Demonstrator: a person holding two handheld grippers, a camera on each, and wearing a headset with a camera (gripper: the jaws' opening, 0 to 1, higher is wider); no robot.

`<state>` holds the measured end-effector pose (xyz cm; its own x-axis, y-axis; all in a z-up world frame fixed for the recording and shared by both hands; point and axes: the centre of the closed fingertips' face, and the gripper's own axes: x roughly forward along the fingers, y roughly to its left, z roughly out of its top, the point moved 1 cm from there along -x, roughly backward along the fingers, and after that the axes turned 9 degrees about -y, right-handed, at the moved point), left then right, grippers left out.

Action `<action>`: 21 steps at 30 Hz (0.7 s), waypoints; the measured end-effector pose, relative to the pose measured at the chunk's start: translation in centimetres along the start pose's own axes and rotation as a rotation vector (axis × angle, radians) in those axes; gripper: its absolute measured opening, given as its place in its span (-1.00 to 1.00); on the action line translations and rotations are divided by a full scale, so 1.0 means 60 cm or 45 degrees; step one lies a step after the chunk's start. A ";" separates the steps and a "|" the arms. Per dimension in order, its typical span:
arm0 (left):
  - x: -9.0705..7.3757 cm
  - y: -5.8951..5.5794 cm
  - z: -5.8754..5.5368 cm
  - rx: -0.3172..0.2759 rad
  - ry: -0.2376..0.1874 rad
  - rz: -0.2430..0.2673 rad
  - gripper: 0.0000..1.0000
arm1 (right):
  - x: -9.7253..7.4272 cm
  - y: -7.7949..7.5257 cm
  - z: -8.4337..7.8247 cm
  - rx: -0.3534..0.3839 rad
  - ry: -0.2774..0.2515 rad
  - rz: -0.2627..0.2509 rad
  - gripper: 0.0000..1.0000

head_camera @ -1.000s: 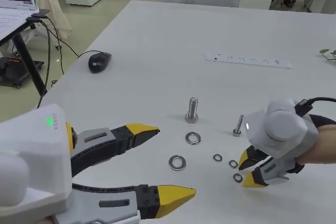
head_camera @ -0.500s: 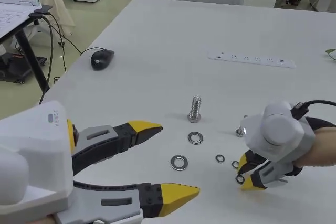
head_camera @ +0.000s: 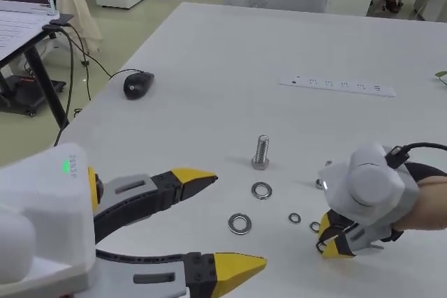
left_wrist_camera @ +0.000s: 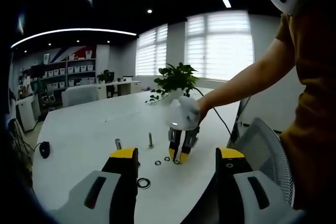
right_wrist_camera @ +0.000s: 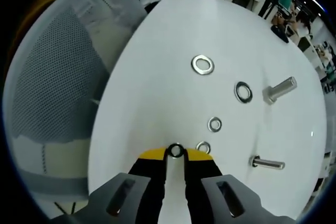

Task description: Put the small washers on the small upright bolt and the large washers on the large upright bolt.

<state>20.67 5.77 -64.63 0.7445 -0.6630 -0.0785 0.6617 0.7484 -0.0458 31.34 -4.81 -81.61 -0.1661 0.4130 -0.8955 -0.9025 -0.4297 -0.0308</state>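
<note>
Yellow jaw tips on the right hand-held gripper point(right_wrist_camera: 176, 157) are pinching a small washer point(right_wrist_camera: 176, 151), and the jaws are standing almost shut around it, low over the white desk point(head_camera: 209, 54). Whether that washer is touching the desk I cannot tell. A second small washer point(right_wrist_camera: 203, 147) is lying flat just beside the tips, and a third small washer point(right_wrist_camera: 214, 124) is lying a little beyond it. The small upright bolt point(right_wrist_camera: 268, 163) is standing near the right hand-held gripper, whose pale body is partly covering it in the head view. The large upright bolt point(head_camera: 261, 152) is standing further toward the middle of the desk. One large washer point(right_wrist_camera: 243, 92) is lying flat near its base, and the other large washer point(right_wrist_camera: 202, 64) is lying further out, apart from the first.

The left hand-held gripper point(head_camera: 239, 221) is hanging at the lower left of the head view with its jaws spread wide and gripping nothing.

A black mouse point(head_camera: 137, 84) and a white power strip point(head_camera: 342, 86) are resting further back on the desk, well apart from the bolts.
</note>
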 end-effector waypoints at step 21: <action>0.002 -0.005 -0.008 0.001 0.027 -0.010 0.17 | -0.060 -0.028 -0.010 0.104 0.003 -0.070 -0.77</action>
<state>20.51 5.48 -65.13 0.7373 -0.6683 -0.0992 0.6675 0.7432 -0.0456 33.71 -6.01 -78.60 -0.1146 0.4318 -0.8946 -0.9395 -0.3396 -0.0436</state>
